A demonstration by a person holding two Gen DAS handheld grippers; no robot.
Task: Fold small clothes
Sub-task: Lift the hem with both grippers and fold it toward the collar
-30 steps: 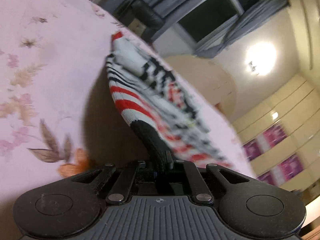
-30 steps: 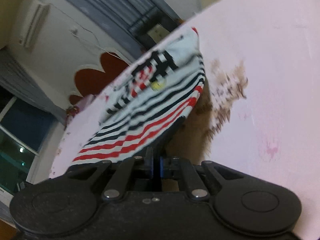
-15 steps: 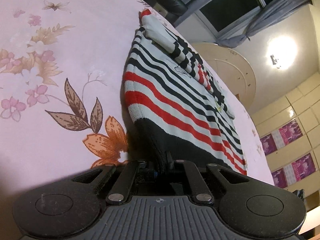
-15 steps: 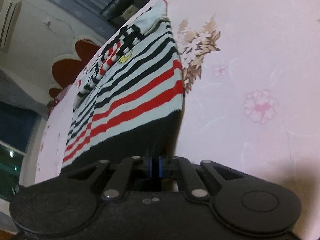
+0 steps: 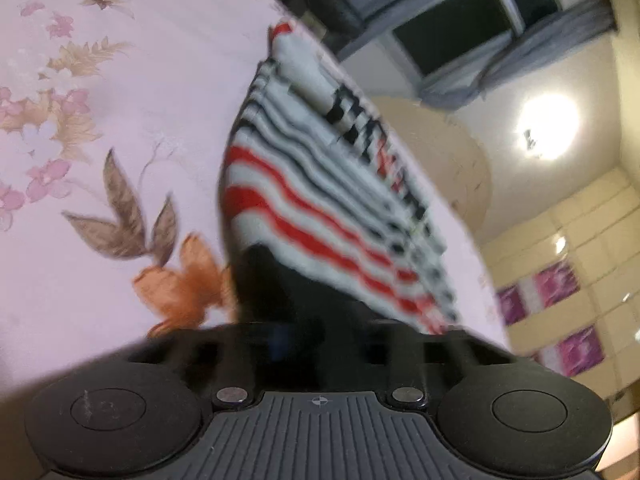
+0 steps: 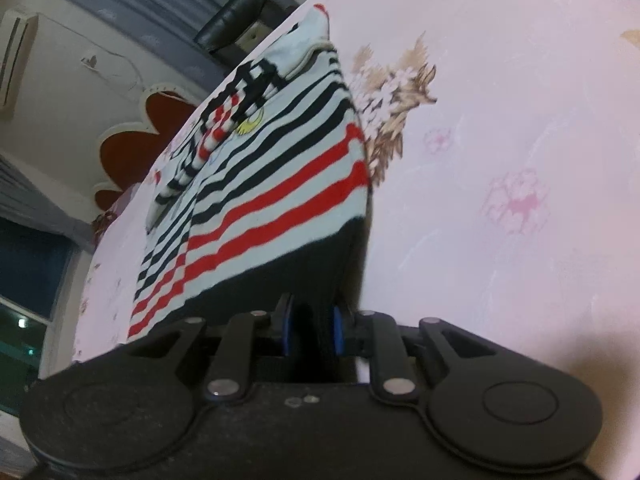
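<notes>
A small white sweater with red and black stripes and a black hem (image 5: pixel 320 200) lies stretched out on a pink floral sheet (image 5: pixel 120 140). My left gripper (image 5: pixel 308 336) sits low at the sheet, shut on the hem's left corner; this view is blurred. In the right wrist view the same sweater (image 6: pixel 272 184) runs away from my right gripper (image 6: pixel 312 330). Its jaws are opening. The blue pads (image 6: pixel 286 328) stand apart, with the black hem's right corner loose between them and a gap on its left side.
The pink sheet (image 6: pixel 500 160) spreads wide to the right of the sweater. Beyond the bed are a window with grey curtains (image 5: pixel 460 28), a bright ceiling lamp (image 5: pixel 548 126), a red headboard shape (image 6: pixel 136 140) and a dark seat (image 6: pixel 232 20).
Both grippers have come down with the hem, and the sweater has gone from hanging to lying flat on the sheet. The right jaws have parted; the left stays shut on the hem.
</notes>
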